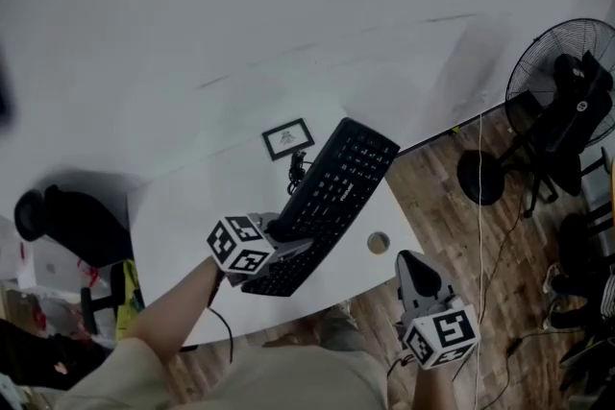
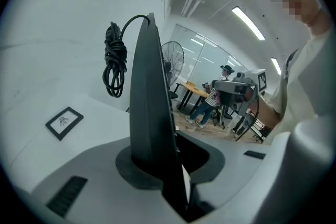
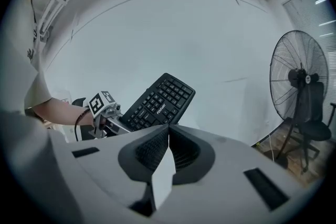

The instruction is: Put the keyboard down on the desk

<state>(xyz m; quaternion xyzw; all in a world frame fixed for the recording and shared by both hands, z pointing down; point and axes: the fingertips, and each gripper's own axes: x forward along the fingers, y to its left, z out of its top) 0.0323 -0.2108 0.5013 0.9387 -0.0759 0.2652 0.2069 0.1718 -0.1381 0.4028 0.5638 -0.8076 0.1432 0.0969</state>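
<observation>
A black keyboard (image 1: 336, 187) is held tilted above the white desk (image 1: 183, 206), its 7 o'clock end pinched between the left gripper's (image 1: 281, 243) jaws. At 4 o'clock, past the desk edge, the right gripper (image 1: 411, 262) is closed and empty.

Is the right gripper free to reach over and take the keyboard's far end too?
Probably yes: the right gripper hangs empty beside the desk, nothing between it and the keyboard held by the left gripper, but its jaws are shut.
</observation>
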